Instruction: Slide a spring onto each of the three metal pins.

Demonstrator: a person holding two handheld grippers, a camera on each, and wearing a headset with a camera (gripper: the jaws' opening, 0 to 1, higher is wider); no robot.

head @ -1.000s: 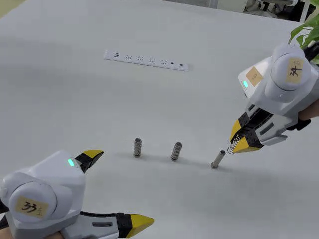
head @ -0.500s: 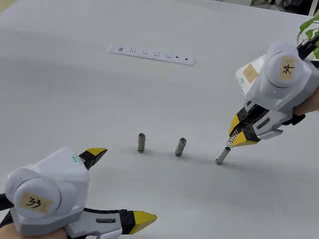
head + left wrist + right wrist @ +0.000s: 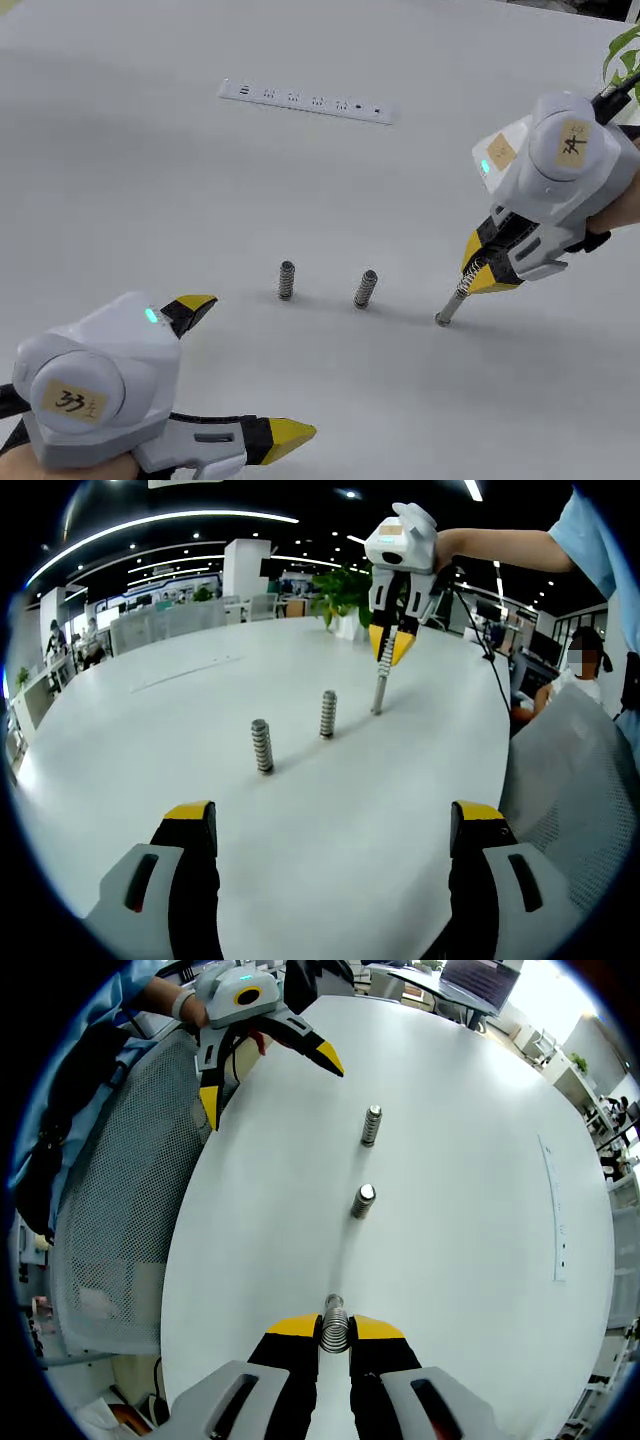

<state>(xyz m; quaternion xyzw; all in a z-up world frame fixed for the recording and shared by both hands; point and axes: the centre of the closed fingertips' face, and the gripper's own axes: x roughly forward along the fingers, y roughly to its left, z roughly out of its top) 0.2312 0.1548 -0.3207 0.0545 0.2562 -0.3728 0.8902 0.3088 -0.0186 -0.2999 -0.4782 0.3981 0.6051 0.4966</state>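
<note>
Lowered since a second ago, the spring (image 3: 464,284) now sleeves the top of the right-hand pin (image 3: 445,314), hiding its tip; its upper coils sit pinched inside the right gripper's (image 3: 478,272) down-tilted jaws. Near left, the left gripper (image 3: 252,366) hovers, jaws spread wide.

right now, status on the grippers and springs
Right gripper shut on small coiled steel spring, its end at tip of bare third metal pin. Left gripper open, idle. Other two pins already carry springs. Path clear.
</note>
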